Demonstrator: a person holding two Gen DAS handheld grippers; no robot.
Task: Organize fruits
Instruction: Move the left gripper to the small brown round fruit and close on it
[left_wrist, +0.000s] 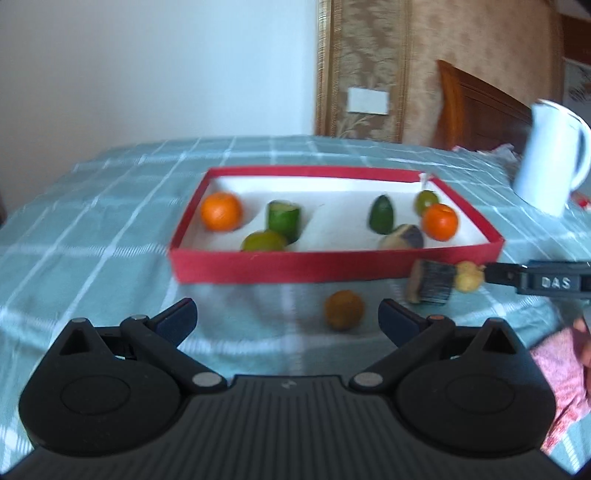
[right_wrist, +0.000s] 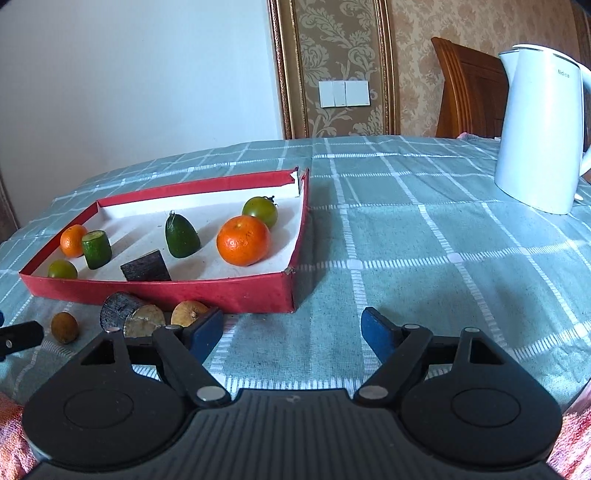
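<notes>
both tools hang over the checked tablecloth (right_wrist: 424, 258) with nothing in them: we see our left gripper (left_wrist: 288, 314) spread wide, and our right gripper (right_wrist: 291, 332) spread wide too. between the left fingers lies a brown fruit (left_wrist: 344, 309), outside the red tray (left_wrist: 295, 264). beside it, near the tray's front wall, sit a dark cut log piece (right_wrist: 122, 314) and a yellowish fruit (right_wrist: 186, 313). inside the tray rest two oranges (right_wrist: 243, 240), green fruits and another dark piece. a white kettle (right_wrist: 539, 136) stands well apart
</notes>
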